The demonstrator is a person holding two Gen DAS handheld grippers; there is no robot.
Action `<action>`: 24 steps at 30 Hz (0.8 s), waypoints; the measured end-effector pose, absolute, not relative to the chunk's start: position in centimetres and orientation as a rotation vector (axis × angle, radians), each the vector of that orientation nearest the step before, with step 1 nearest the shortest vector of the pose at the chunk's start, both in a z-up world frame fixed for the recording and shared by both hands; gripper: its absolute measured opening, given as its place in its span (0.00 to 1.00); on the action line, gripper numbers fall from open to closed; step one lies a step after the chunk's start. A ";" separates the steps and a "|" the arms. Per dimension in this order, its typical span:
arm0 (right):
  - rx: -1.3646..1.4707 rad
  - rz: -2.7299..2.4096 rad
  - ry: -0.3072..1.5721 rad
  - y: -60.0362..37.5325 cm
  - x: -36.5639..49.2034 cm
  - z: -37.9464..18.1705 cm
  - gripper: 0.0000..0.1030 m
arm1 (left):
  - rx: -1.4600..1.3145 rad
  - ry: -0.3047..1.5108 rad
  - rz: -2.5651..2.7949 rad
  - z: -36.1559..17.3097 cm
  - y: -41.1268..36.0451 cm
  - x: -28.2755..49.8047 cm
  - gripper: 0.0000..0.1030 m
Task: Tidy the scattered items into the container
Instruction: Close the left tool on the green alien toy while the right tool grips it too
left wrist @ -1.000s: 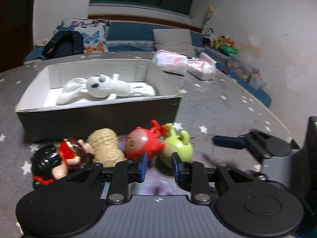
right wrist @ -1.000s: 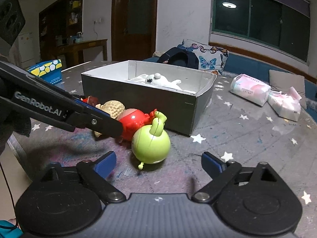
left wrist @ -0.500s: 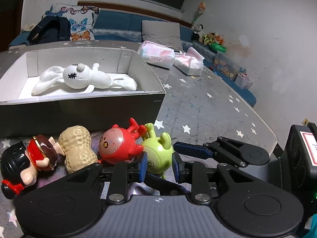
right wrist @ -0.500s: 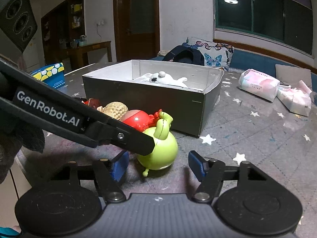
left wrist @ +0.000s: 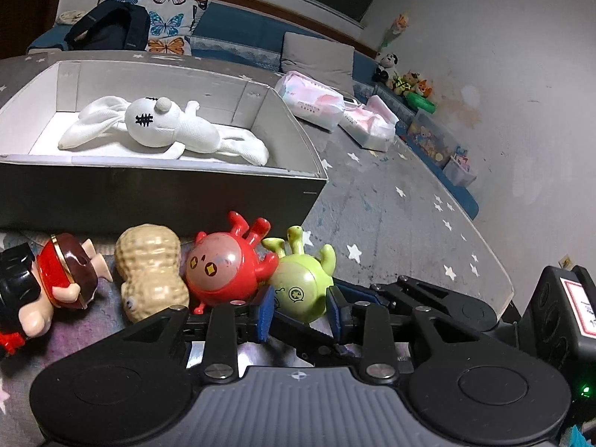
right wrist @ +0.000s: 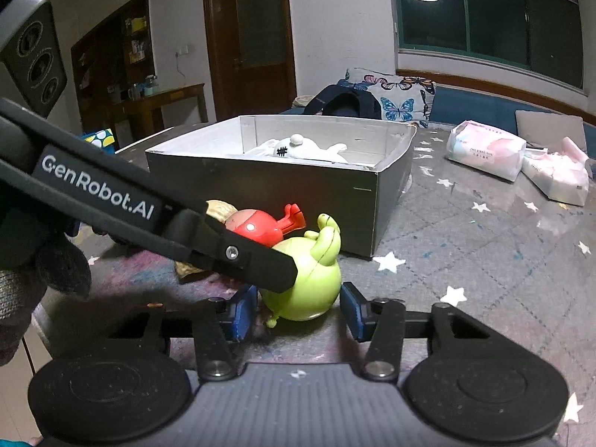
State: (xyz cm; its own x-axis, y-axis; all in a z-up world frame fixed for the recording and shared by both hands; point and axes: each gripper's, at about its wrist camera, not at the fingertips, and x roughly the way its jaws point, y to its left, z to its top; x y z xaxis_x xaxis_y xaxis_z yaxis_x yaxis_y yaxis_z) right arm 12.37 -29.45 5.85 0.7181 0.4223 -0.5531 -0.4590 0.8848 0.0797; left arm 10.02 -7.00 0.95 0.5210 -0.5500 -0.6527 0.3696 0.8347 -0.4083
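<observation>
R tool point(right wrist: 298, 314) apart round green toy point(right wrist: 303, 285); L tool point(left wrist: 298, 311) apart, w/ box point(left wrist: 167, 193) wall close ahead.

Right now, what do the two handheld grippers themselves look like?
Both are matte black linkages with blue pads on the fingers and silver pivot screws. The left gripper shows white "GenRobot.AI" lettering on its arm in the right wrist view. The right gripper looks identical. A grey knit glove shows at left.

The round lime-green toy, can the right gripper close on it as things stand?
Probably yes: the right gripper is open with the round lime-green toy between its blue pads, though the left gripper's black finger lies across the toy's top.
</observation>
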 end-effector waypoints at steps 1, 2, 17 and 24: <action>-0.063 0.489 0.597 -29.5 12.4 5.8 0.48 | -0.227 0.859 -0.560 1.0 -7.0 10.0 0.33; -0.057 0.489 0.597 -29.6 12.5 5.8 0.48 | -0.225 0.858 -0.563 1.0 -7.0 10.0 0.33; -0.025 0.488 0.601 -29.9 13.4 5.7 0.52 | -0.219 0.864 -0.580 0.9 -7.0 10.7 0.33; -0.024 0.476 0.604 -30.0 14.0 5.5 0.52 | -0.262 0.883 -0.587 0.8 -7.0 11.3 0.33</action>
